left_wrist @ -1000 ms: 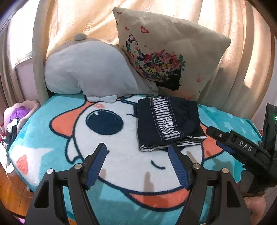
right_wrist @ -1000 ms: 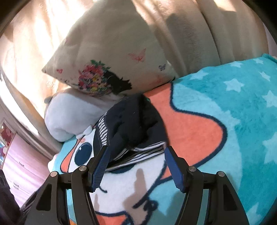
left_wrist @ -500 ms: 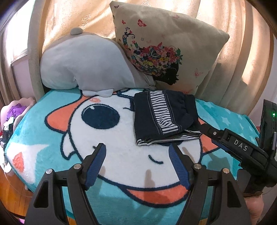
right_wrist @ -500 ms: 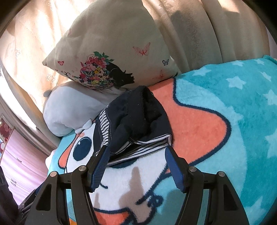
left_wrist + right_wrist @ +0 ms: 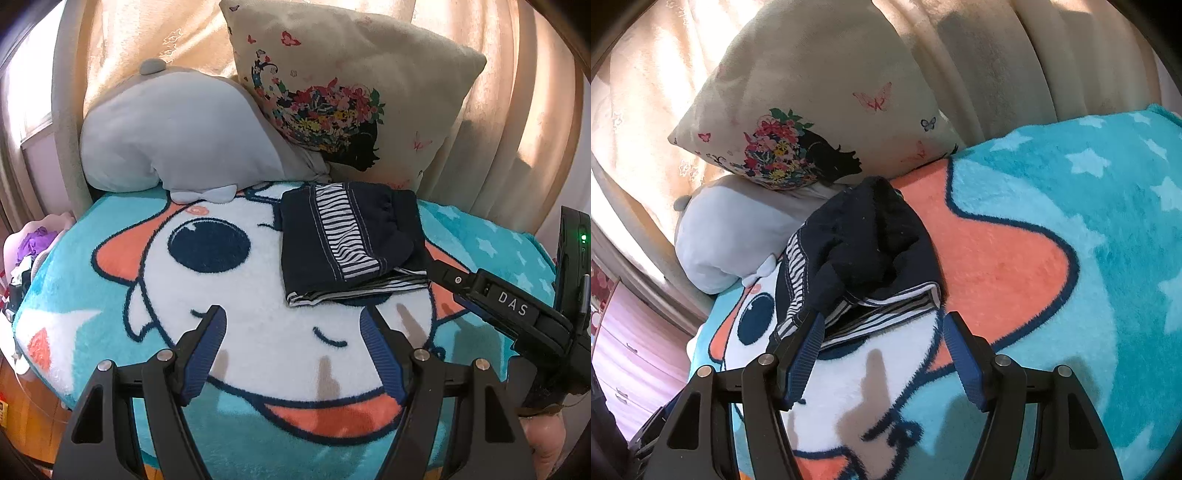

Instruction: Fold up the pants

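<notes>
A: Item under inspection: folded navy pants with a striped white panel, a compact rectangle, layered edges facing the camera, lying at centre of the left wrist view on the fleece cartoon-face blanket in teal, white and orange

B: Left gripper: jaws apart, nothing between the blue pads, low in frame, clear of the pants. Right gripper: jaws apart; its left pad overlaps the fold's near corner in the picture, contact cannot be told

A: View differences?

B: Left view alone shows the right gripper's black body at right, and a purple clutter pile at the left edge. Right view shows pink drawers at lower left

A: Margins?

B: Grey plush cushion and floral beige pillow sit just behind the pants; bare blanket lies in front and right
</notes>
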Tool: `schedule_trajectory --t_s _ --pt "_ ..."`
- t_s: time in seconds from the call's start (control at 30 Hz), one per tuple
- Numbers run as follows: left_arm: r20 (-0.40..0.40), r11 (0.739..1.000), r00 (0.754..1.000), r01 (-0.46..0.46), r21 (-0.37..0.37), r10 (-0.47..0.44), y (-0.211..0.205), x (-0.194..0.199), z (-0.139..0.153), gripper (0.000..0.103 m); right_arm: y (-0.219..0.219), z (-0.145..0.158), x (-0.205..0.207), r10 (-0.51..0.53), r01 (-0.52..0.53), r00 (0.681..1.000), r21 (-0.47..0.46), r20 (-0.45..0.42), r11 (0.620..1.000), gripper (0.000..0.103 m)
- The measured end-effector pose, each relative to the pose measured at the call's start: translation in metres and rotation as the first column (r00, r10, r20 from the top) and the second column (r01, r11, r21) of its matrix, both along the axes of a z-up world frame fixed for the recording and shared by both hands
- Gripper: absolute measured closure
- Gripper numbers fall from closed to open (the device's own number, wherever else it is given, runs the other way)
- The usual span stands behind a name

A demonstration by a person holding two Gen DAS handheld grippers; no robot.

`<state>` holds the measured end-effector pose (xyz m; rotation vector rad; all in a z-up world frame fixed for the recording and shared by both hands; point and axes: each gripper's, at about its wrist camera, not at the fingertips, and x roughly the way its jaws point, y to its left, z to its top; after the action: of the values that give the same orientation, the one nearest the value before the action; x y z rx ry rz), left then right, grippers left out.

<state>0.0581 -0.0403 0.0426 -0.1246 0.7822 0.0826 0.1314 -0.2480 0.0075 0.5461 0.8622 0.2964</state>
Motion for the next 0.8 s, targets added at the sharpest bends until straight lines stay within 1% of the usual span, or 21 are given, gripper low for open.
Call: schedule_trajectory --t_s 0.23,0.37,0.43,0.5,0.57,0.6,0.67,0.73,0.8 --pt "-0.022 1.000 1.000 0.001 0.008 -0.001 -0.002 0.007 -0.007 0.029 -0.002 -0.007 0.002 0.004 -0.004 1.000 0.009 -0.014 1.000 0.031" --pt "-0.045 1.000 0.999 -0.003 -0.016 0.002 0.006 0.017 -0.013 0.029 -0.007 -0.007 0.005 0.003 -0.003 1.000 0.015 -0.015 1.000 0.031" --pt "-0.035 1.000 0.999 -0.011 -0.022 0.011 0.011 0.020 -0.013 0.029 -0.010 -0.005 0.006 0.001 -0.001 1.000 0.010 -0.007 1.000 0.031" --pt "0.012 0.999 0.999 -0.049 -0.018 0.049 0.019 0.018 -0.007 0.029 -0.013 -0.002 0.007 -0.005 0.005 1.000 0.006 0.005 1.000 0.030" --pt "0.101 0.995 0.990 -0.101 -0.017 0.102 0.027 0.010 0.003 0.029 -0.014 -0.001 0.006 -0.009 0.009 1.000 0.000 0.015 1.000 0.029" --pt "0.136 0.993 0.983 -0.120 -0.012 0.120 0.029 0.006 0.008 0.027 -0.013 0.000 0.006 -0.005 0.005 1.000 -0.009 0.021 1.000 0.029" --pt "0.217 0.985 0.963 -0.171 0.026 0.162 0.033 -0.005 0.021 0.008 -0.009 0.000 0.005 0.009 -0.008 1.000 -0.027 0.029 1.000 0.029" --pt "0.275 0.974 0.942 -0.219 0.066 0.193 0.035 -0.014 0.031 0.003 -0.003 0.000 0.003 0.025 -0.023 0.999 -0.049 0.034 0.999 0.029" --pt "0.283 0.960 0.931 -0.266 0.091 0.231 0.038 -0.018 0.036 0.001 0.002 0.001 0.000 0.039 -0.035 0.998 -0.078 0.041 0.996 0.029"
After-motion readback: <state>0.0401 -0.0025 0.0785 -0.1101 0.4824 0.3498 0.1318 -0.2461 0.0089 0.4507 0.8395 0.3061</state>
